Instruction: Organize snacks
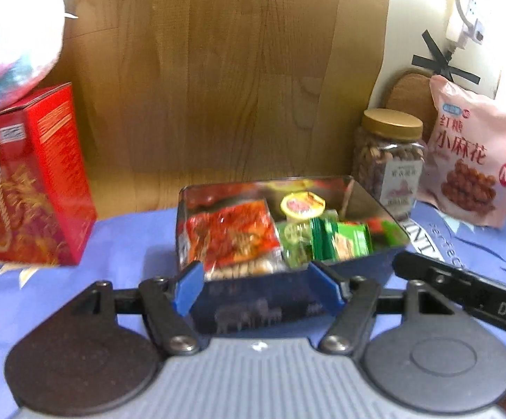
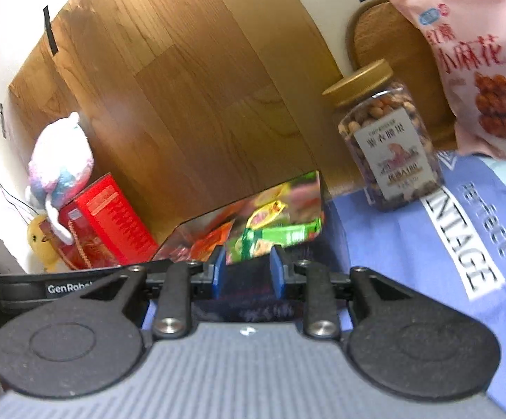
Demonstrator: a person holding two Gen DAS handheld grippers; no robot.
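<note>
A dark blue tin (image 1: 253,300) with a shiny inside stands on the blue cloth, filled with snack packets: a red packet (image 1: 230,234), green packets (image 1: 340,241) and a small yellow-lidded cup (image 1: 301,204). My left gripper (image 1: 258,284) is open, its blue pads on either side of the tin's near wall. My right gripper (image 2: 247,272) is open at the tin's (image 2: 253,279) right corner, with the dark wall between its pads. The right gripper's body shows in the left wrist view (image 1: 462,289).
A jar of nuts with a gold lid (image 1: 389,160) (image 2: 389,143) and a pink snack bag (image 1: 473,157) (image 2: 476,56) stand at the back right. A red box (image 1: 33,188) (image 2: 109,216) with a plush toy (image 1: 15,42) on top stands at the left. A wooden panel (image 1: 218,70) is behind.
</note>
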